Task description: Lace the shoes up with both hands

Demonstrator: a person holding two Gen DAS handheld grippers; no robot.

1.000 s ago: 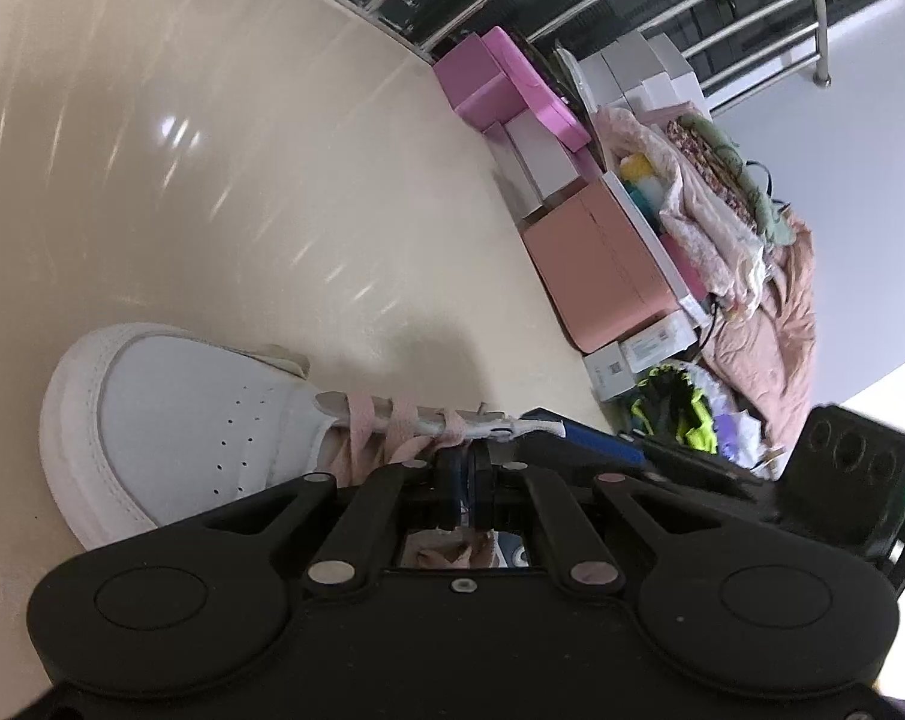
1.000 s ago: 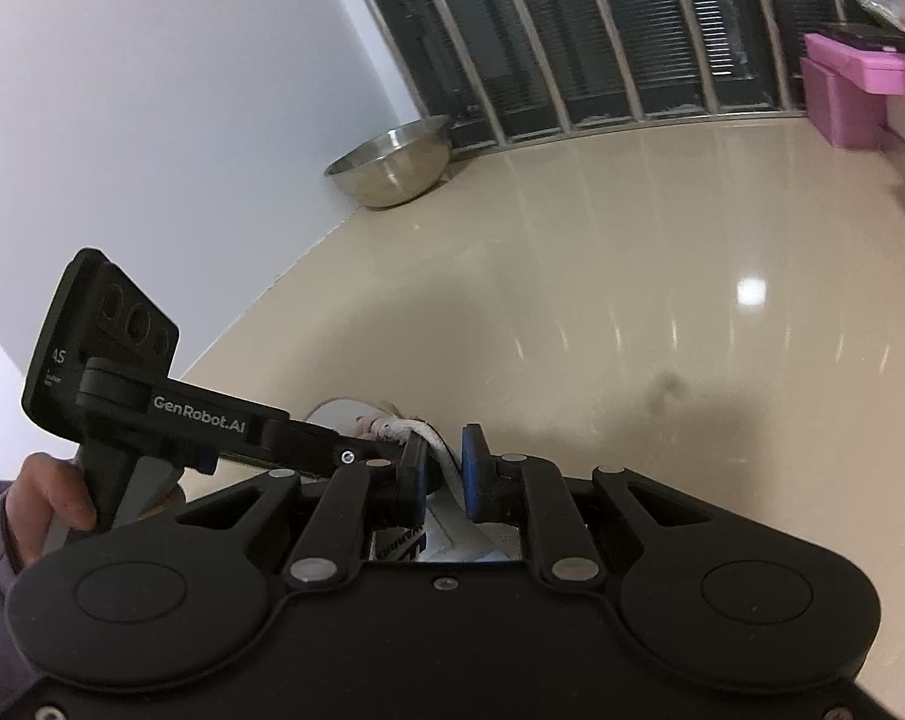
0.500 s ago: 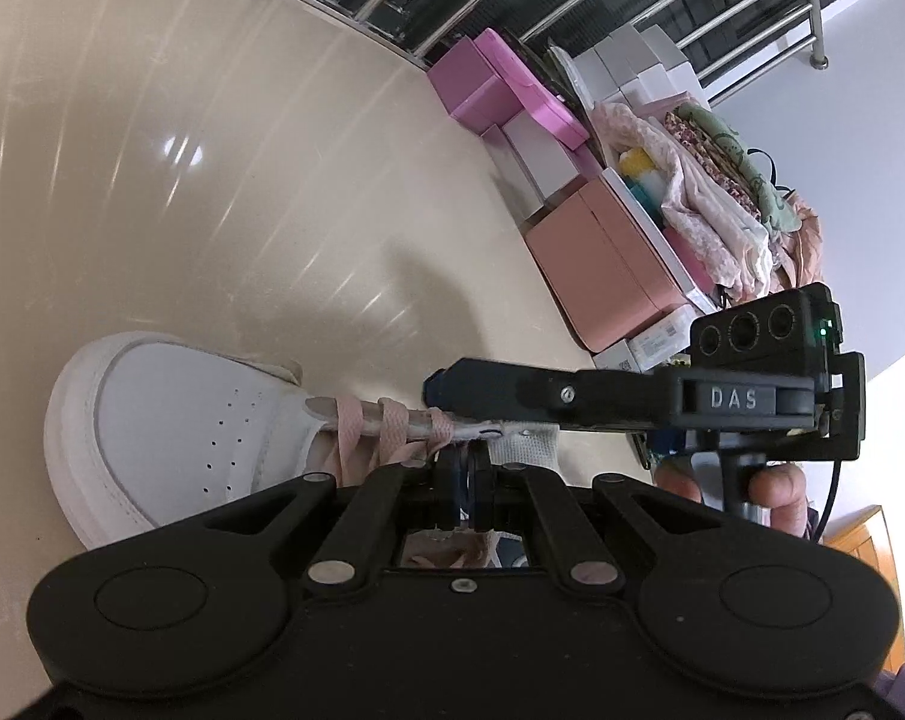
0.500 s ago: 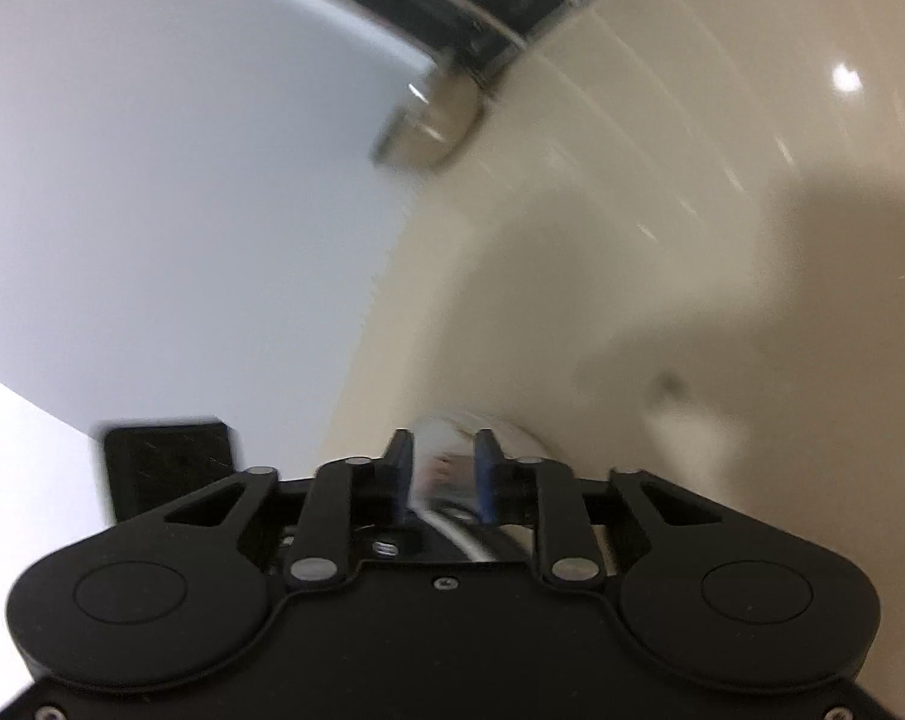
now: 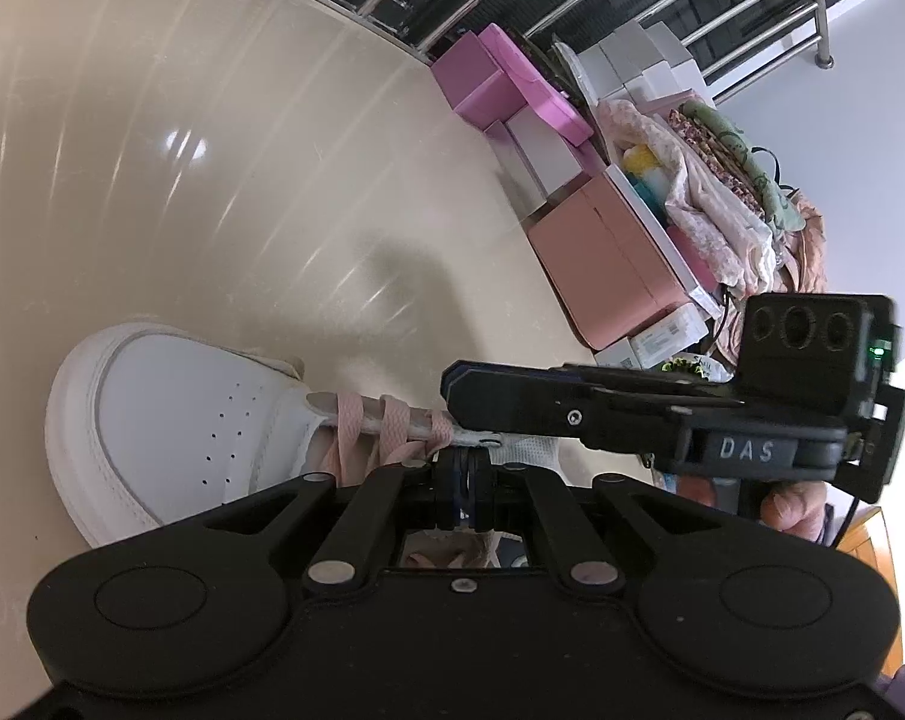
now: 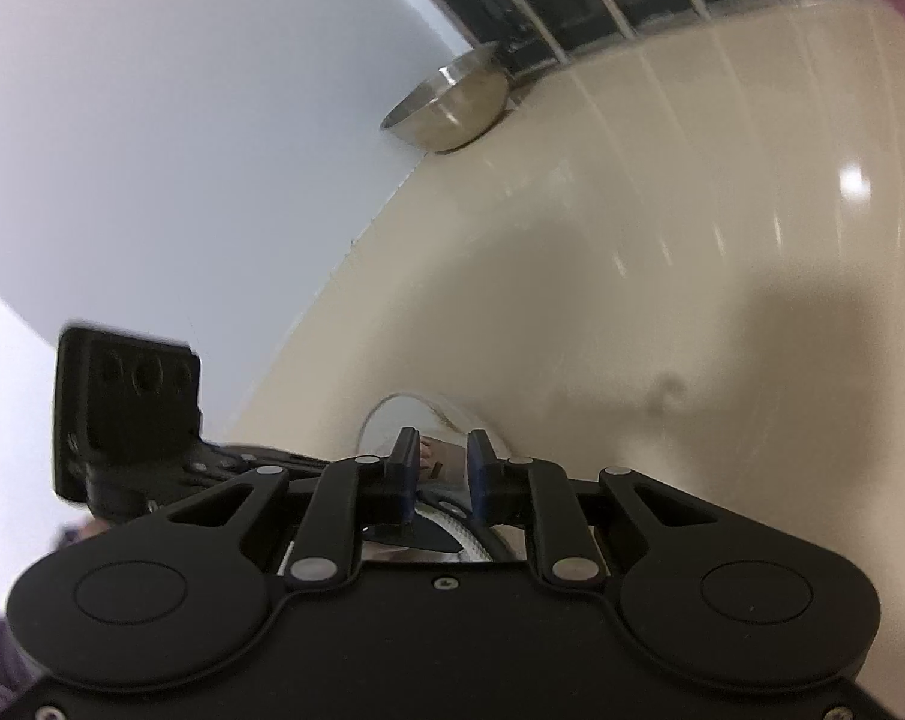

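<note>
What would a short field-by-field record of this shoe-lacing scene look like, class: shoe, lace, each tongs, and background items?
shoe: white sneaker lying on a glossy beige floor
lace: pink lace threaded through the lower eyelets
left tongs: shut, at the eyelet row; what they pinch is hidden
right tongs: open, over the shoe; tip beside the laces in the left view
background: pink boxes and folded fabrics by a railing; metal bowl against the wall

A white sneaker [image 5: 170, 414] lies on the beige floor [image 5: 212, 180], toe pointing left, with pink laces [image 5: 386, 426] crossing its eyelets.
</note>
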